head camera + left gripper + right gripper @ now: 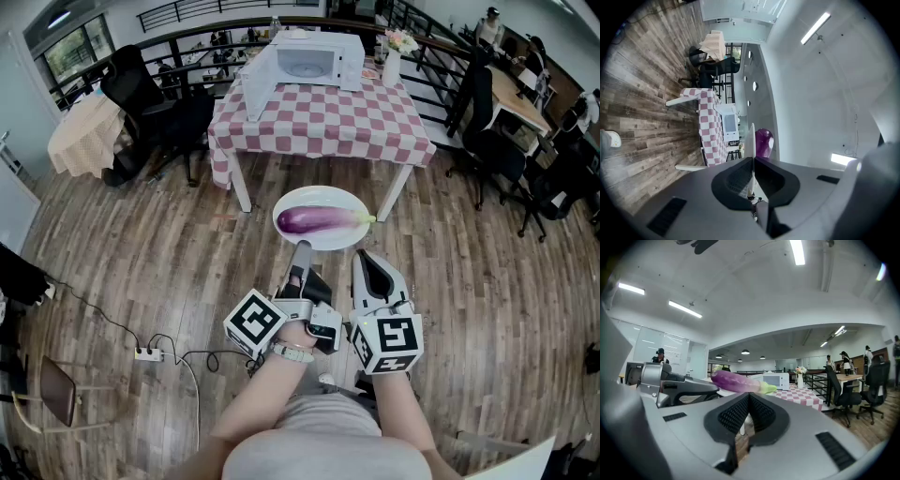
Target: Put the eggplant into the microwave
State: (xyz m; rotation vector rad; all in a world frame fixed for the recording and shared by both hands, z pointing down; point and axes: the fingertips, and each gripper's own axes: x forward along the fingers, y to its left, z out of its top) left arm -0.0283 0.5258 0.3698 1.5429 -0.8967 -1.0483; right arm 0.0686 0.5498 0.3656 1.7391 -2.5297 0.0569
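Left claw [302,249] is clamped on the rim of the plate [319,195], evidently so the eggplant [319,220] rides on it unpinched. Right claw [366,262] is closed and empty, just beside the plate. Microwave [311,58] stands open on the tabletop [319,117], well apart.

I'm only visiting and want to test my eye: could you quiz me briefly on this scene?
1. True or false: the eggplant lies on a white plate.
2. Which gripper clamps the plate's rim?
3. The microwave stands on: A the floor, B the checkered table, C an office chair.

Key:
1. True.
2. The left gripper.
3. B.
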